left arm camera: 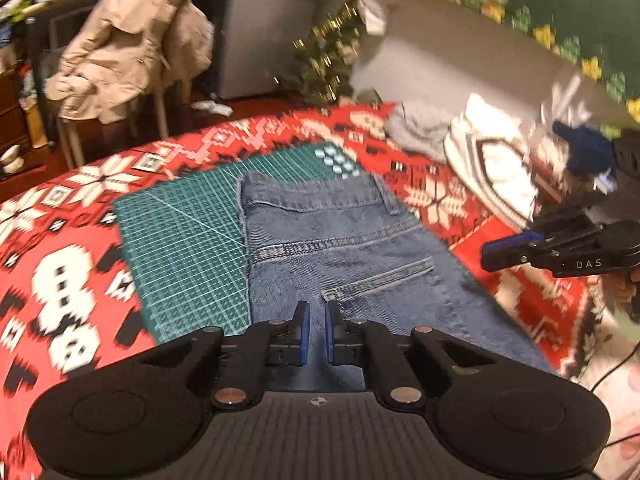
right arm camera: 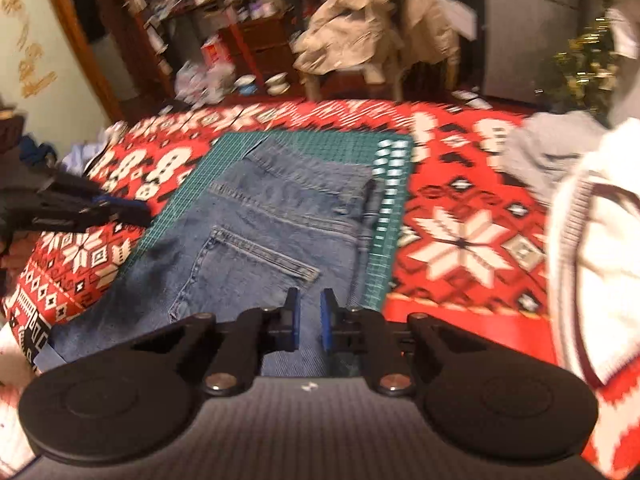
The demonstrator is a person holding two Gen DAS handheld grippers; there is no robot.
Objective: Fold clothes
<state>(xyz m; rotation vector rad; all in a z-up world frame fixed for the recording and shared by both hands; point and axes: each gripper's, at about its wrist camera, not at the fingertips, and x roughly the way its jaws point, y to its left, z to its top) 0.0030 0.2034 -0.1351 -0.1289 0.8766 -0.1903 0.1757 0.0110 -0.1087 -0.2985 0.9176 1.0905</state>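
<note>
Lying flat, folded blue denim jeans (left arm camera: pixel 344 256) cover the right part of a green gridded cutting mat (left arm camera: pixel 184 248), which sits on a red, white and black snowflake-patterned blanket (left arm camera: pixel 60 280). Jeans overhang the mat's near edge onto the blanket. Left gripper (left arm camera: pixel 317 334) hovers over the jeans' near end, blue-padded fingers a narrow gap apart, nothing between them. Right gripper (right arm camera: pixel 310 320) likewise poised over the denim by the back pocket, jaws slightly parted, empty. White knitted garment with dark trim (left arm camera: pixel 492 168) and grey cloth (left arm camera: pixel 420 132) lie toward the blanket's far right. Beige coat (left arm camera: pixel 124 40) draped on a chair beyond.
</note>
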